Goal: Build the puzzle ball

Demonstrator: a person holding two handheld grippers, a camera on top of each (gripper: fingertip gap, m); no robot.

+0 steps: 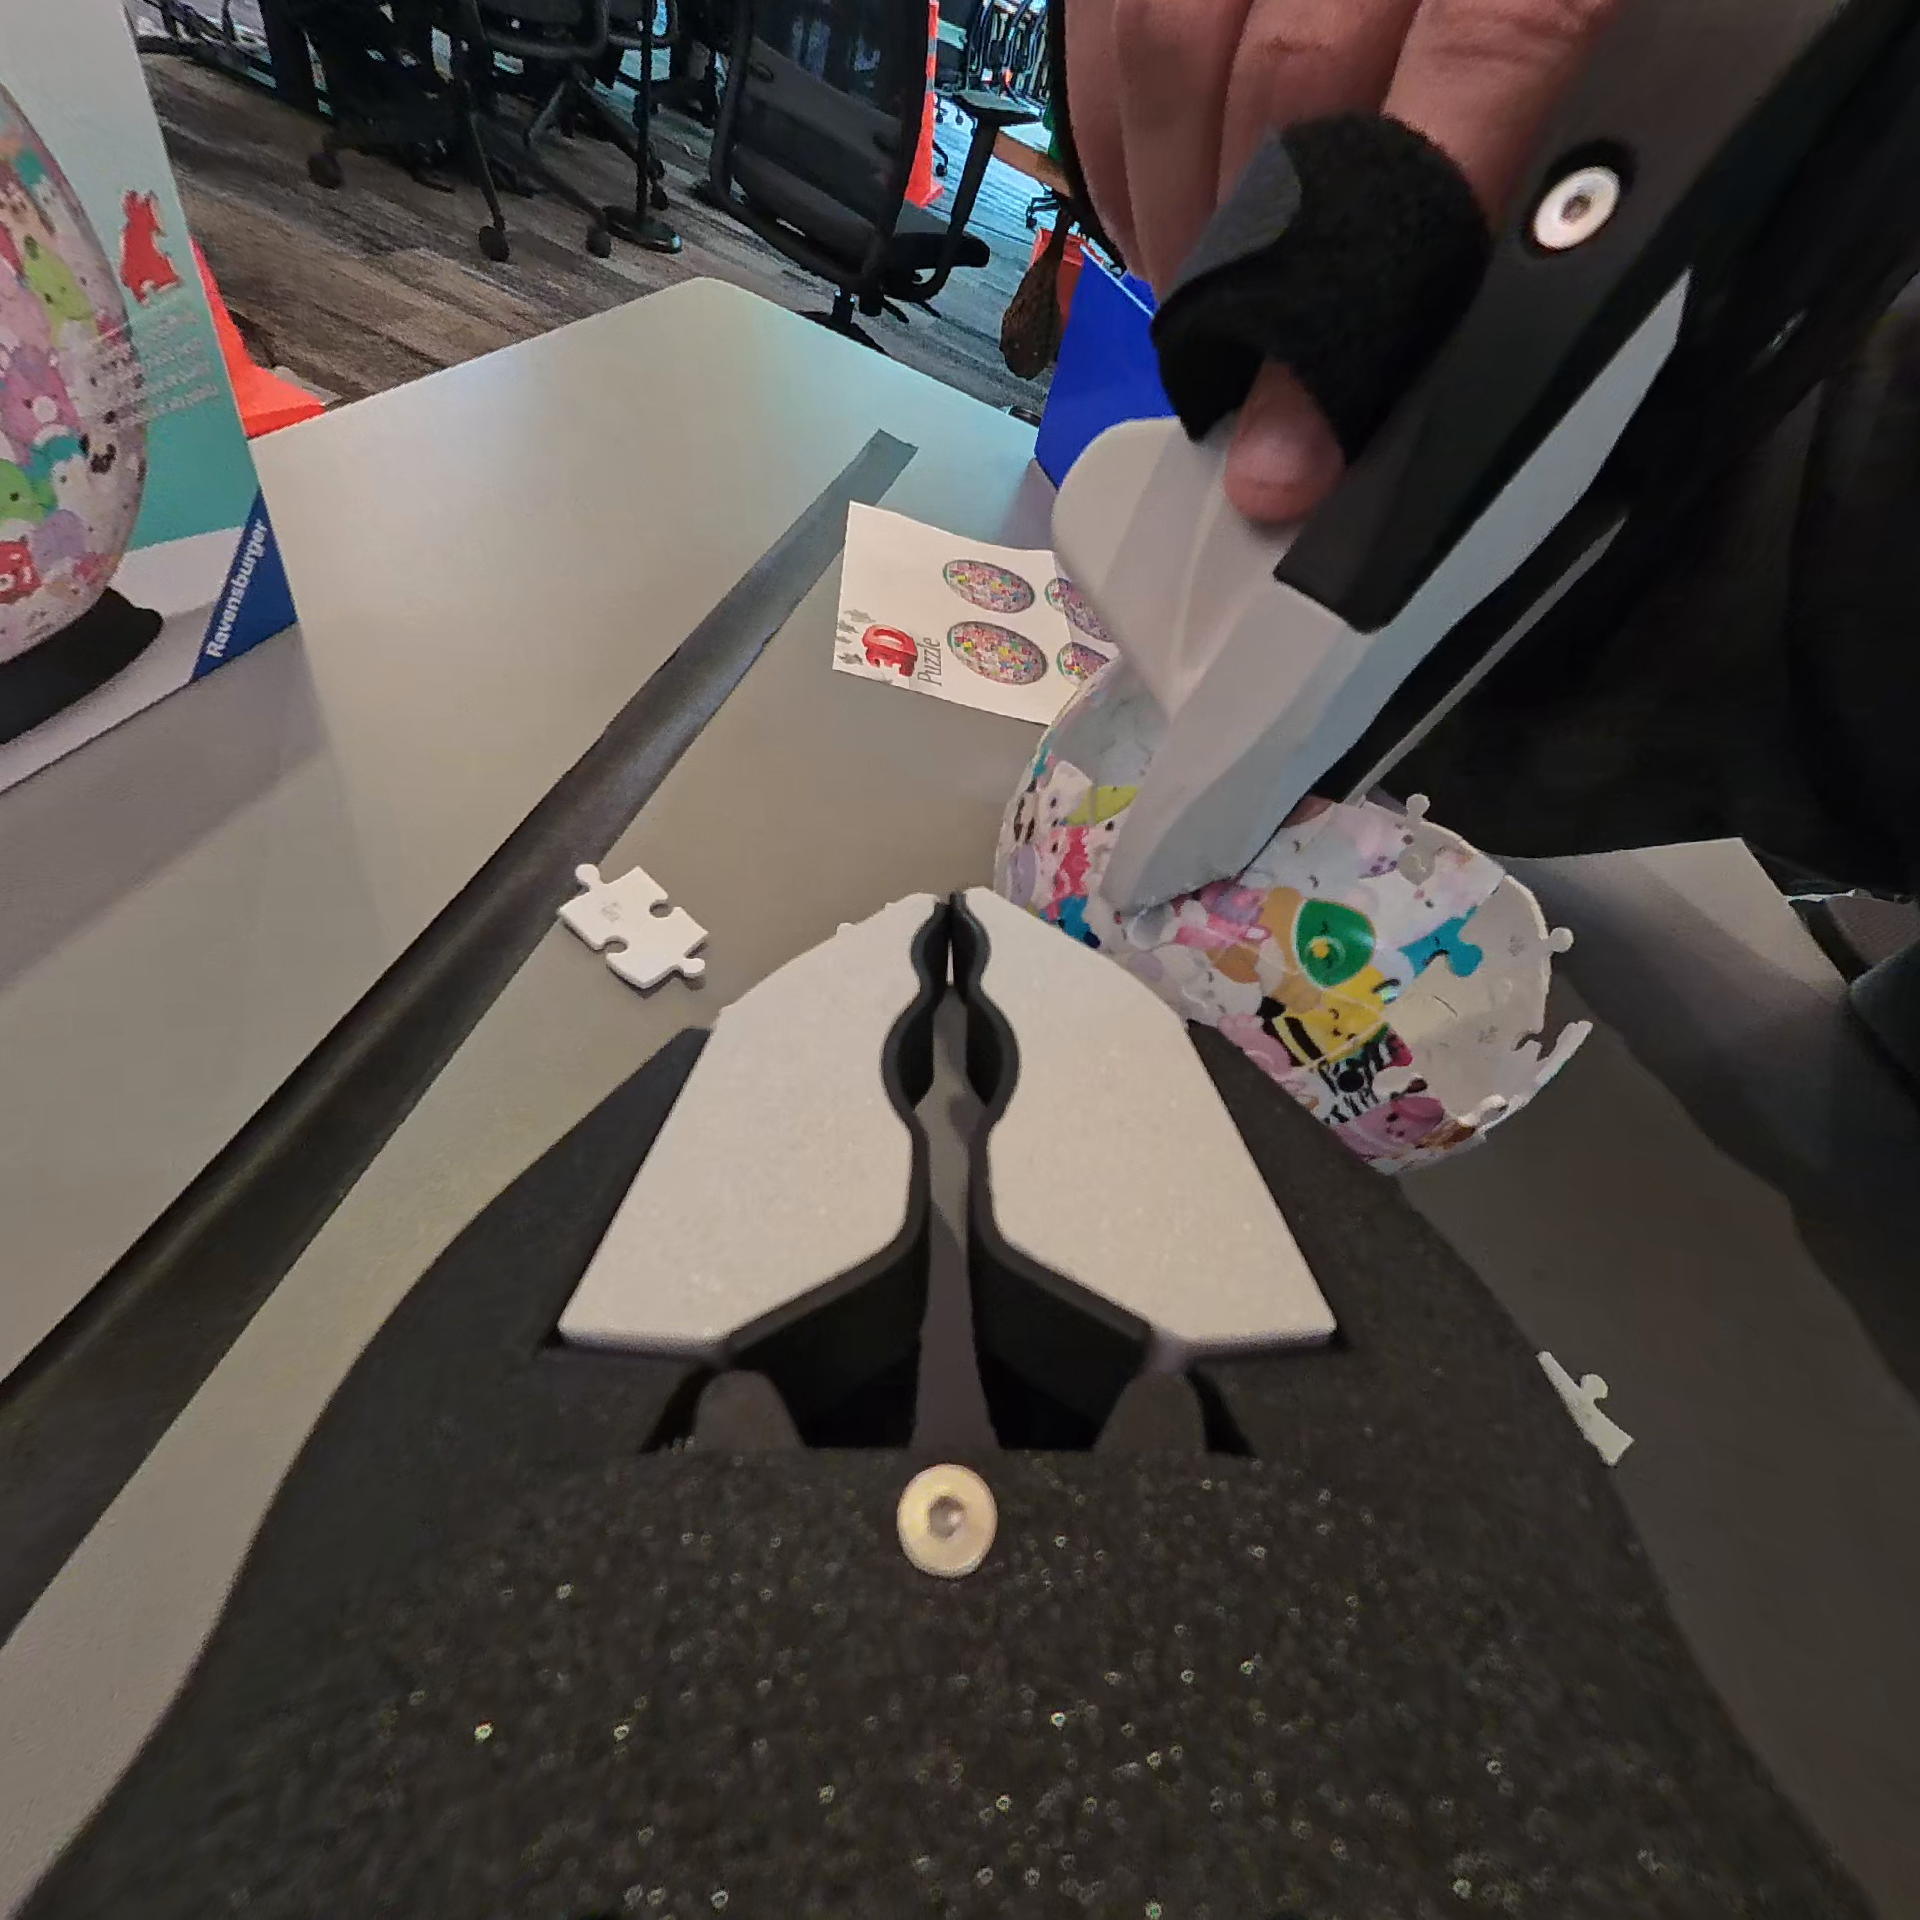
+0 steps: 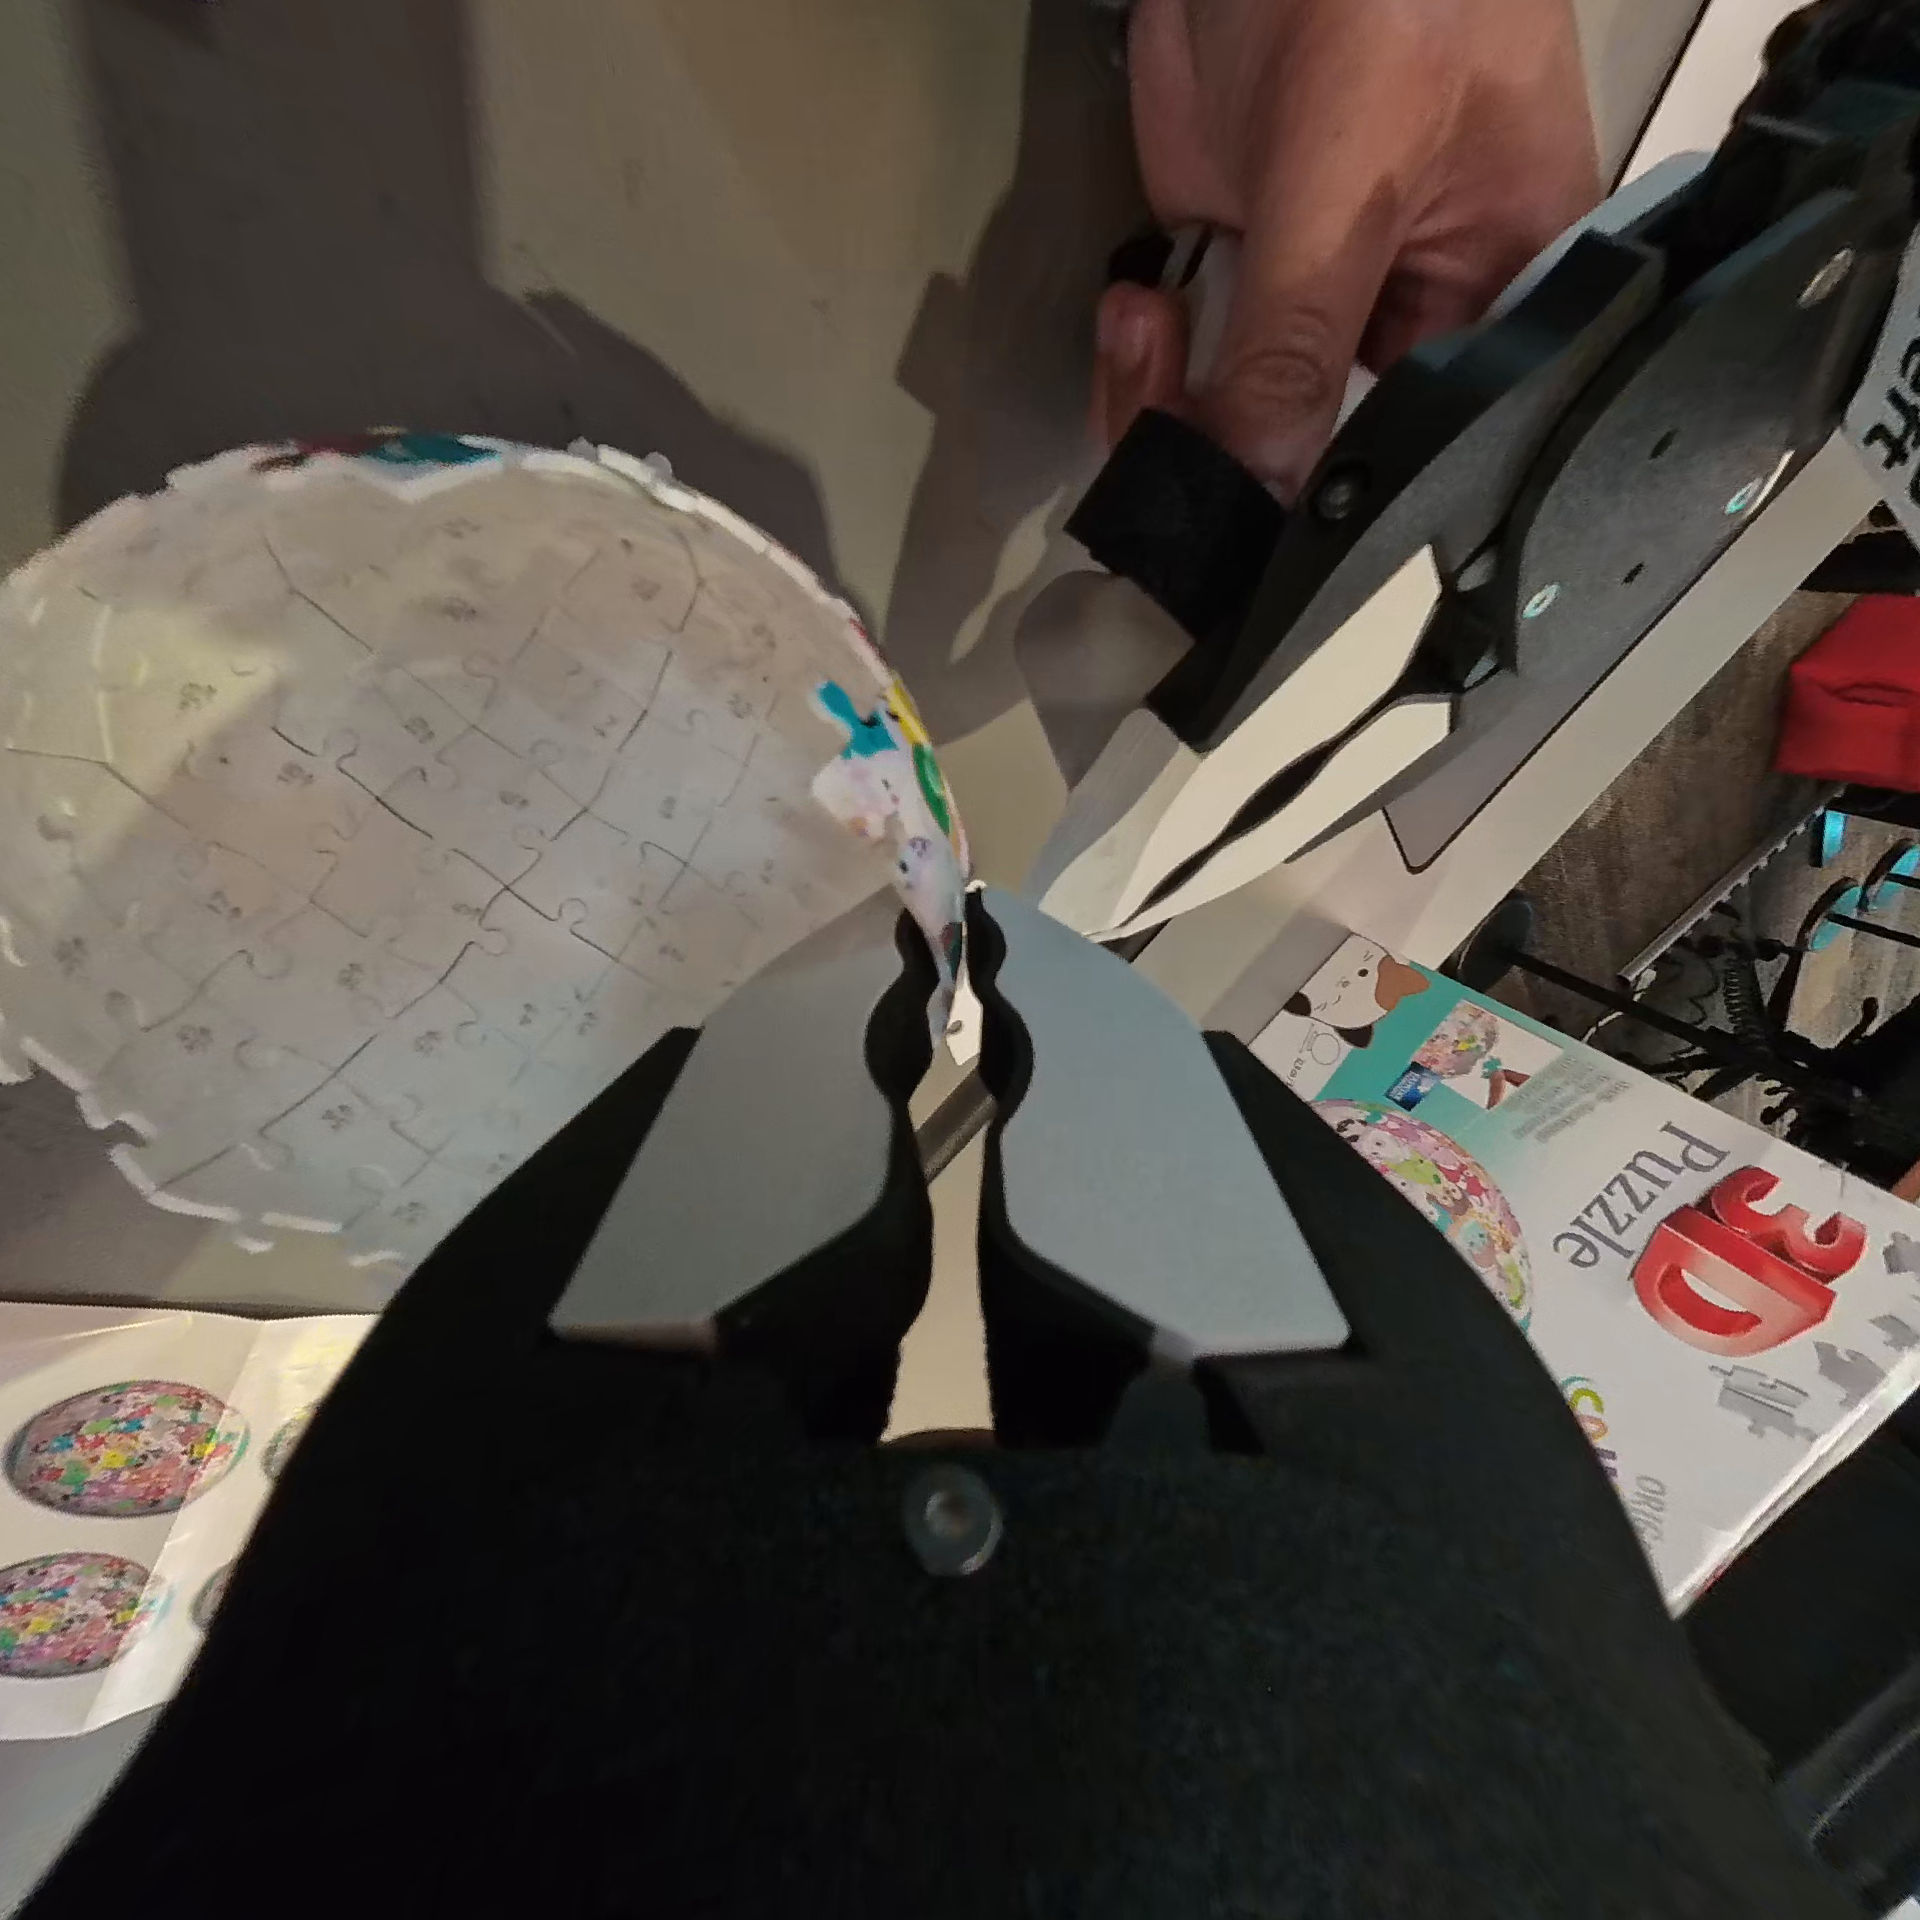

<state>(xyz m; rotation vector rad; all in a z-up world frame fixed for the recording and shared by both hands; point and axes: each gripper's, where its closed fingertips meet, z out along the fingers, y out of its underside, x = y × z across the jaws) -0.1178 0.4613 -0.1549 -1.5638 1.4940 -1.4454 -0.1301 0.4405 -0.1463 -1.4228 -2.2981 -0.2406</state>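
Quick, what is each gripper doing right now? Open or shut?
Left gripper: shut, holding nothing.
Right gripper: shut on the rim of the half-built puzzle ball.

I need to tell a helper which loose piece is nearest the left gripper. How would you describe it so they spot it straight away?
On the grey table, find the dark seam running diagonally. Just right of it, ahead of the shut left gripper, lies one loose puzzle piece. It lies flat, plain white, unlike the colourful half-built puzzle ball.

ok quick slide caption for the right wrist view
Right gripper pinching the rim of the half-built puzzle ball, left gripper shut beside it.
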